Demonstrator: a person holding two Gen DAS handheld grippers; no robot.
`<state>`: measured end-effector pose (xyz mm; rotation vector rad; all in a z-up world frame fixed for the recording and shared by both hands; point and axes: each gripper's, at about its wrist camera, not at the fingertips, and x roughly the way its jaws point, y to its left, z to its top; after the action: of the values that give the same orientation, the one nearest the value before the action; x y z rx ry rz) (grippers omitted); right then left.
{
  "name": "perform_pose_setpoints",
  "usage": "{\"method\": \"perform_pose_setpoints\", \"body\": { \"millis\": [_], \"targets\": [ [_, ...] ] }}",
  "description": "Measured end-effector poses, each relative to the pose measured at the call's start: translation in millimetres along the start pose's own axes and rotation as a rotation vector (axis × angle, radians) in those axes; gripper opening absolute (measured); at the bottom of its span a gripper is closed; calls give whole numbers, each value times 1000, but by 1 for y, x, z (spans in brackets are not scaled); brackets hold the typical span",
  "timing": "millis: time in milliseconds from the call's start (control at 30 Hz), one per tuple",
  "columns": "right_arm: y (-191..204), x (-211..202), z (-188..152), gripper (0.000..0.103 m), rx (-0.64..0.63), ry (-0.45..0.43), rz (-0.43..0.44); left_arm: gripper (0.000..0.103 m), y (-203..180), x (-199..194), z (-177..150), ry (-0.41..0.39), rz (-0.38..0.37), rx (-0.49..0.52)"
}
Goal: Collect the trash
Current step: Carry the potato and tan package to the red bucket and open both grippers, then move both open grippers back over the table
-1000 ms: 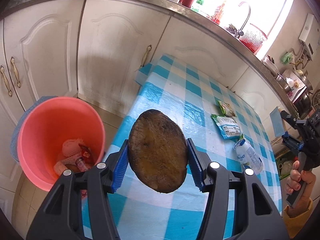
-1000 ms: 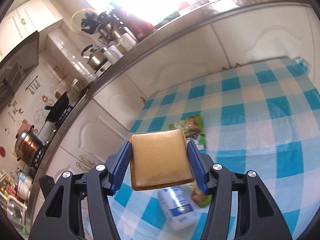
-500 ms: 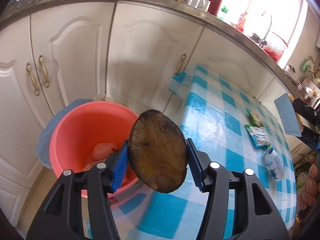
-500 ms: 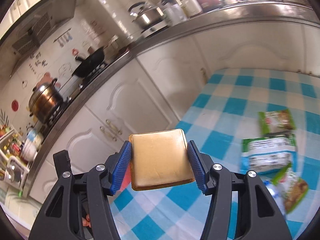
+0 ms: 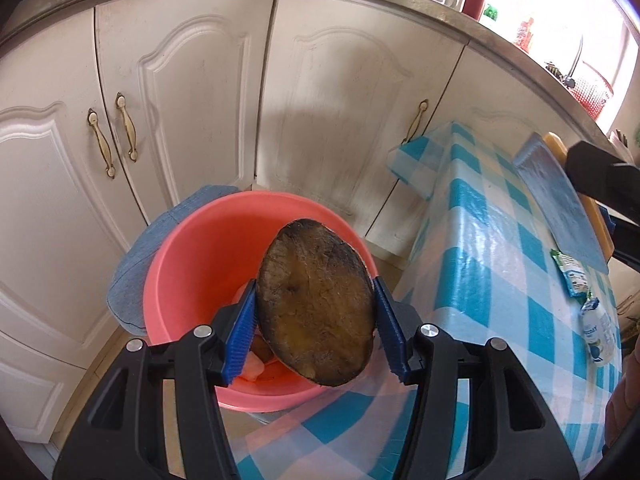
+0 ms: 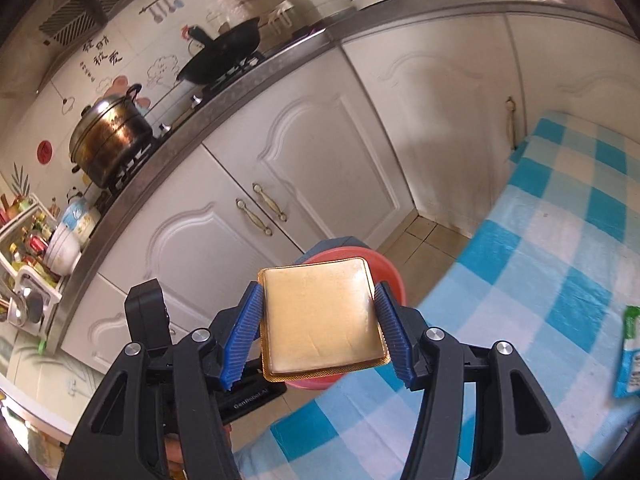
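My left gripper is shut on a dark brown oval slice, held upright above a pink bucket on the floor. Bits of trash lie in the bucket's bottom. My right gripper is shut on a flat square gold packet. It hangs over the end of the blue-checked table, and the pink bucket shows behind the packet. In the left wrist view the right gripper comes in at the right edge with the packet showing a grey-blue face.
White cabinet doors stand close behind the bucket, with a blue cloth at its left side. Wrappers and a white pouch lie on the table. A green wrapper is at the right edge. Pots sit on the counter.
Both grippers swung left from the table toward the bucket, each keeping its grip. The slice now hangs over the bucket, and the bucket has come into the right wrist view.
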<state>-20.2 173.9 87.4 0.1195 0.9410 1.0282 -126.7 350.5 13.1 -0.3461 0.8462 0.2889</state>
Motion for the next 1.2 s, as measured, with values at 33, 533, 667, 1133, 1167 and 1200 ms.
{"method": "perform_pose_setpoints", "body": {
  "millis": [33,533,667,1133,1167,1200],
  "targets": [
    [2,5,1,58,-4,8,1,56,0,2,0,3,6,1],
    [12,71,1,58,-27,108,-14,56,20,27,-3,49,78,-5],
    [12,82,-2,58,-39,123,-31,56,23,33,-4,66,86,-10],
    [-2,94,-8,79,-2,150,-75,63,27,42,-5,79,126,-16],
    [-3,93,-8,83,16,145,-81,78,28,42,-5,76,141,-17],
    [-6,90,-8,84,38,140,-81,88,28,41,-4,68,171,-17]
  ]
}}
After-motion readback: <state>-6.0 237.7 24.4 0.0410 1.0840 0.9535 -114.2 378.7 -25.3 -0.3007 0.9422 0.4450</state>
